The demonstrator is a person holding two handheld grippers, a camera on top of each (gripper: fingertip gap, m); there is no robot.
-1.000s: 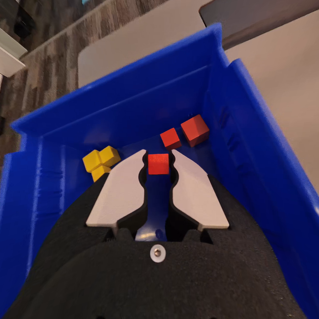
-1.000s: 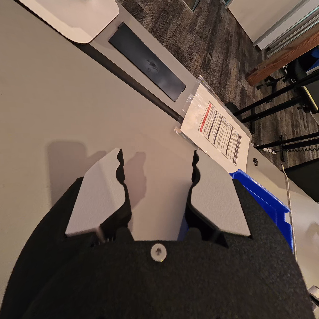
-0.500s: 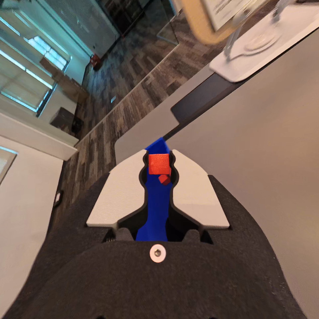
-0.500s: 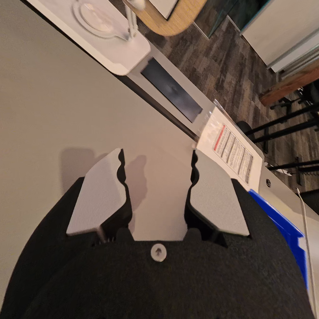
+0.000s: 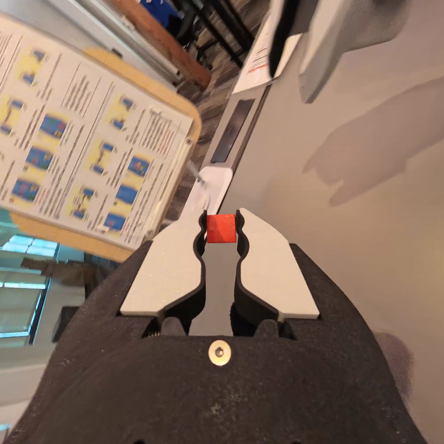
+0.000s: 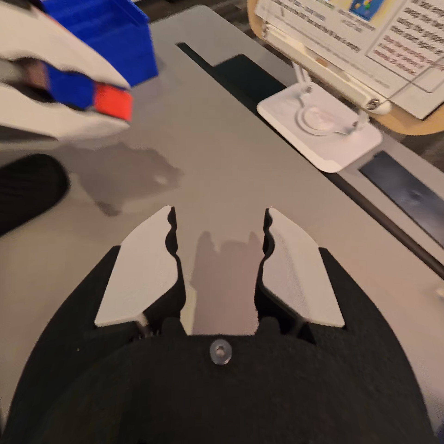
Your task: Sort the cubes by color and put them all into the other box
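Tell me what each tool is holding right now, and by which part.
The left tool pinches a red cube by two opposite side faces, at its fingertips. The right tool is open and holds nothing.

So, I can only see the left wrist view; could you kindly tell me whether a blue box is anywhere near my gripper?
Observer: Yes, the right wrist view shows a blue box on the table, just behind your left gripper and its red cube.
Operator: Thank you. Is the right gripper holding anything?
Observer: No, the right gripper is open and empty, over bare table.
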